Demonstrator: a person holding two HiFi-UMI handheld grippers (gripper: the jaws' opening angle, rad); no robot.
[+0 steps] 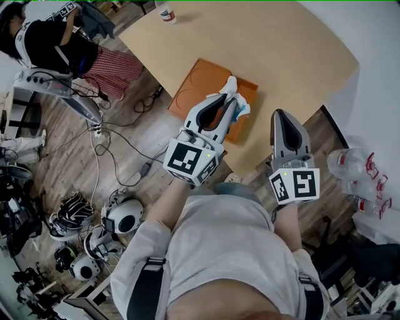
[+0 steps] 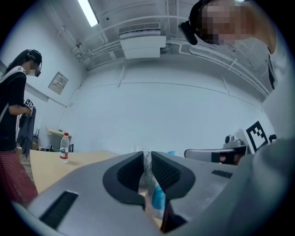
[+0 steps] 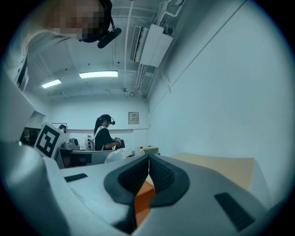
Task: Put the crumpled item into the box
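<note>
One tan table [image 1: 294,56] fills the upper middle of the head view, with one corner pointing towards the wearer. Around it lies a wooden floor [image 1: 144,131] with loose dark cables on it.

There are two people: the wearer, seen from above in a light top, and a second person [image 1: 56,47] in a dark top and checked red skirt, standing well beyond the table's left edge.

One orange box [image 1: 194,84] lies flat on the table, along its left edge and close to the near corner.

Of the two grippers, the left gripper [image 1: 231,100] hangs over the box's near end. Its jaws are nearly together, pinched on the one crumpled item [image 1: 232,84], a white scrap with a blue patch. The item bulges out past the tips above the box and does not rest in it. The left gripper view shows the scrap wedged between the ribbed pads [image 2: 167,173].

The right gripper [image 1: 279,114] hovers off the table's right edge, near the corner. In its own view the jaws meet with nothing between them, and only a sliver of orange box shows beyond the gap.

Three rounded black-and-white devices [image 1: 122,215] sit on the floor to the wearer's left. Two clear plastic bottles [image 1: 347,164] with red bands lie at the far right, off the table. One small water bottle [image 1: 166,12] stands upright at the table's far left edge.
</note>
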